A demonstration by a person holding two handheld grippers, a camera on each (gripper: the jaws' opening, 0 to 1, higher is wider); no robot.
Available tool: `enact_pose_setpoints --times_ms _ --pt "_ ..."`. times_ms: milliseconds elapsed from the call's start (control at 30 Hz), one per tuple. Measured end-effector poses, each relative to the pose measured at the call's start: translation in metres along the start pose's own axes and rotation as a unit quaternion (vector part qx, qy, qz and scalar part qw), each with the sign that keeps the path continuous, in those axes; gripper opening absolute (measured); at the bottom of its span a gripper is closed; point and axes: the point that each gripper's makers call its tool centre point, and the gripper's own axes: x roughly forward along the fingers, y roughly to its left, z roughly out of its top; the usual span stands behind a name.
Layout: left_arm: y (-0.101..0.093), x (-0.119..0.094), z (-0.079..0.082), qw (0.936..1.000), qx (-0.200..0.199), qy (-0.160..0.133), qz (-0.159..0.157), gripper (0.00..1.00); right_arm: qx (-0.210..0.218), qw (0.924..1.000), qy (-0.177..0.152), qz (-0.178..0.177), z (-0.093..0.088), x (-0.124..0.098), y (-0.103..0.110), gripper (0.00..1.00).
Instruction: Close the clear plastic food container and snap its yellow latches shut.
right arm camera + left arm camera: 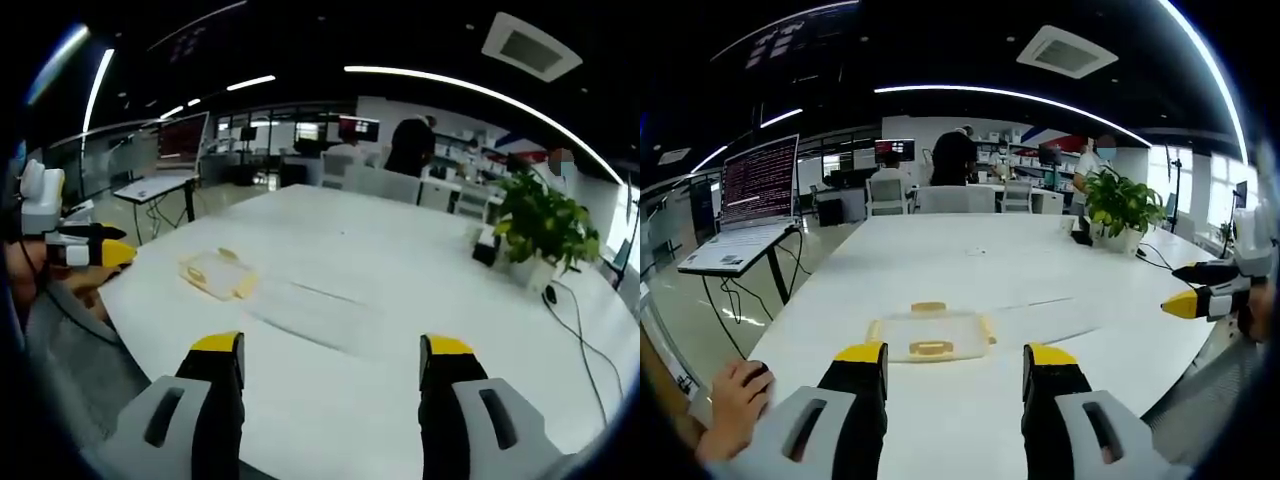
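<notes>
A clear plastic food container (930, 333) with yellow latches lies flat on the white table (970, 260), a short way ahead of my left gripper (955, 358), which is open with nothing between its jaws. The same container (218, 274) lies to the left of and beyond my right gripper (332, 348), also open and empty. The lid seems to rest on the box; whether the latches are snapped I cannot tell. The right gripper (1210, 295) enters the left gripper view at the right edge, and the left gripper (85, 250) enters the right gripper view at the left edge.
A potted plant (1120, 205) stands at the table's far right with cables beside it. A laptop (755, 200) rests on a stand left of the table. A hand (735, 405) rests near the front edge. Chairs and people are at the back.
</notes>
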Motion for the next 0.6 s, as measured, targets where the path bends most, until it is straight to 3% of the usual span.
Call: enact_pose_setpoints --times_ms 600 --pt "-0.0006 -0.0001 -0.0004 1.0000 0.000 0.001 -0.001 0.49 -0.001 1.0000 0.007 0.003 -0.0023 0.0008 0.0019 0.68"
